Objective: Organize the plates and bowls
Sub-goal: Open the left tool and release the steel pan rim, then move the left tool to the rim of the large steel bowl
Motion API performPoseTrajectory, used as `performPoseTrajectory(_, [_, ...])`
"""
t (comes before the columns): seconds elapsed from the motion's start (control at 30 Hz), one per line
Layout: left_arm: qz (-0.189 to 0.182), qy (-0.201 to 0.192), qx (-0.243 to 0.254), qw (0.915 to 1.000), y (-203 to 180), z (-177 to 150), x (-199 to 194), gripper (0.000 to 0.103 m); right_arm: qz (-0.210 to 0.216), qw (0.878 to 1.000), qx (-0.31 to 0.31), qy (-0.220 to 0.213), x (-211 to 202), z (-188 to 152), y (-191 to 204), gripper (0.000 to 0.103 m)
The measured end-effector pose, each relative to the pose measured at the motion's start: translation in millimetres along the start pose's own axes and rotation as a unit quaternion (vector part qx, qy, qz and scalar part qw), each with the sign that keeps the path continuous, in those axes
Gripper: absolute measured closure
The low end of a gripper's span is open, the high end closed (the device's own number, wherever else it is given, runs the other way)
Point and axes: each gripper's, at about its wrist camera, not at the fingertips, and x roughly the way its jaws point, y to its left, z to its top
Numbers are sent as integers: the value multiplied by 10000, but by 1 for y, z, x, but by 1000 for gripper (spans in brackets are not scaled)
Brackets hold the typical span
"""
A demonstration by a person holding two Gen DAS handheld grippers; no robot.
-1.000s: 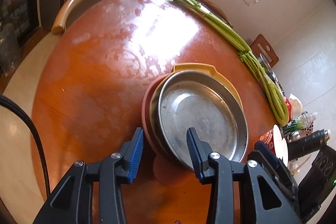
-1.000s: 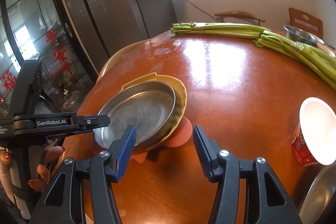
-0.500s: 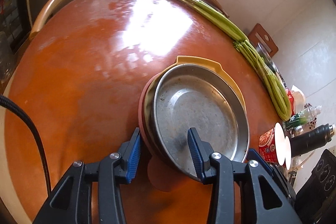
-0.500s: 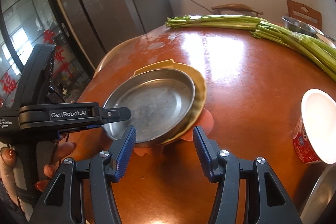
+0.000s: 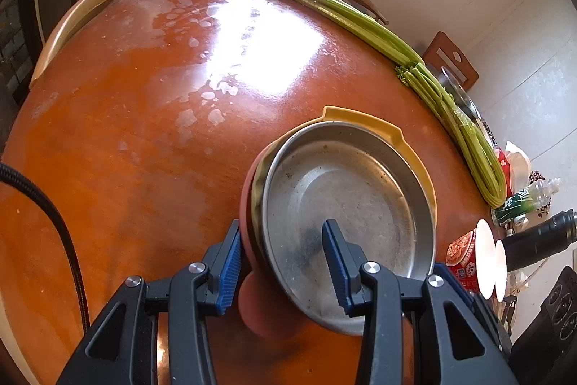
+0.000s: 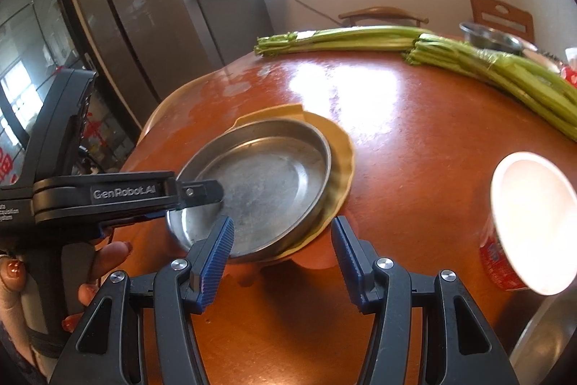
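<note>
A stack of three plates rests on the round orange table [image 5: 144, 132]: a steel plate [image 5: 342, 204] [image 6: 259, 183] on top, a yellow plate [image 5: 360, 118] [image 6: 340, 147] under it, and a red plate [image 5: 247, 204] at the bottom. My left gripper [image 5: 283, 255] is shut on the stack's near rim, one pad outside the red plate and the other inside the steel plate. The right wrist view shows that gripper's fingertips [image 6: 202, 192] coming in from the left. My right gripper [image 6: 283, 248] hovers open, with nothing between its jaws, just in front of the stack's near edge.
Long celery bunches [image 6: 360, 38] [image 5: 360, 20] lie along the table's far side, a steel bowl [image 6: 490, 36] beyond them. An open noodle cup [image 6: 530, 222] stands at the right. A chair back [image 5: 72, 20] curves behind the table. A hand [image 6: 104, 251] holds the left gripper's handle.
The stack has slid across the table with the left gripper, rightward in the right wrist view. The right gripper has hardly moved and stays open.
</note>
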Motion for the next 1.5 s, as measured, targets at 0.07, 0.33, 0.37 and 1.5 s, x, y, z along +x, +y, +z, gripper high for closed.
performPoseTrajectory(0.07, [66,-97,38,9999,-1,1,-7,60,-3,10000,30,-56,-5,1,-1,45])
performPoseTrajectory(0.33, [177,-451,238,9985,-15,-5,-37,60,-85,9996,-6,-252,-29,1,-1,45])
performPoseTrajectory(0.37, [175,-495,291,9982,-19,-7,-42,60,-113,9996,-6,-275,-32,1,-1,45])
performPoseTrajectory(1.5, [-425,-656,2137,9738,-202,-112,-41,58,-1547,9770,656,-1312,-196,-47,-133,45])
